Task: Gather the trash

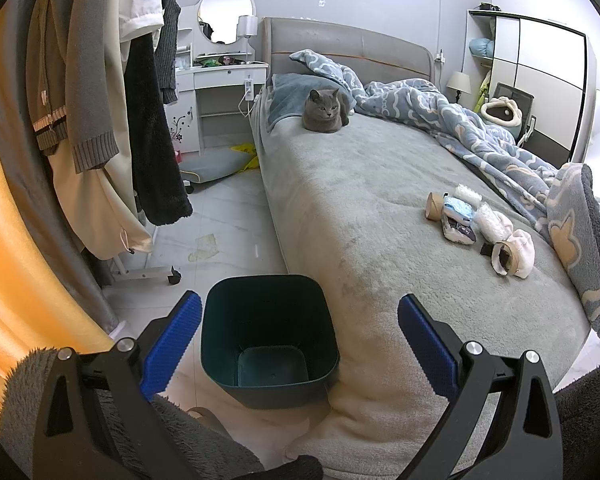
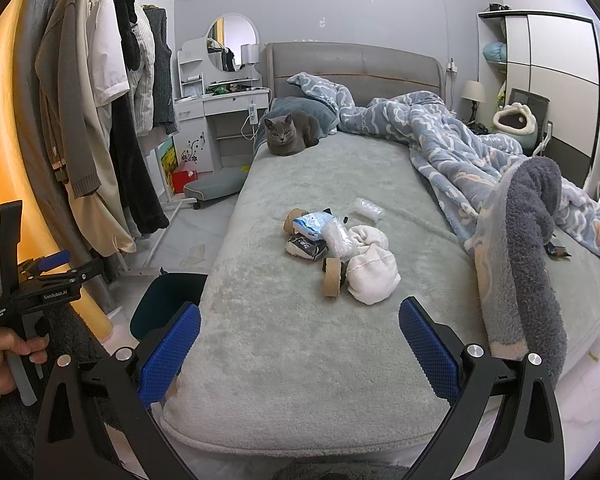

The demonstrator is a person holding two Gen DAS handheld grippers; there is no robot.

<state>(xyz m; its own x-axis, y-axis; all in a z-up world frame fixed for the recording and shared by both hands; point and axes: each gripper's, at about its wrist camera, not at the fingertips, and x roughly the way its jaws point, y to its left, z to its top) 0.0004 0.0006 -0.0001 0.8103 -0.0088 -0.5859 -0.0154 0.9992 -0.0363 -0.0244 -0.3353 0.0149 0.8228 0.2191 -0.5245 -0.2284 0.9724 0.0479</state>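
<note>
Both devices stand with jaws spread and empty: the left gripper (image 1: 300, 344) at the bottom of its frame, directly over the dark teal square plastic bin (image 1: 269, 336) on the floor against the bed's near corner, and the right gripper (image 2: 300, 344) above the grey plush bed (image 2: 300, 360). At mid-frame on the bed lies the trash pile (image 2: 332, 248): brown cardboard tubes, blue-and-white wrappers, clear plastic, white bundles. Beyond, upper centre, a grey cat (image 2: 290, 133) sits beside the rumpled blue patterned blanket (image 2: 440, 136).

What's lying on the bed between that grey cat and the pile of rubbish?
Nothing: in the right wrist view, only bare bedsheet separates the cat from the trash pile.
</note>
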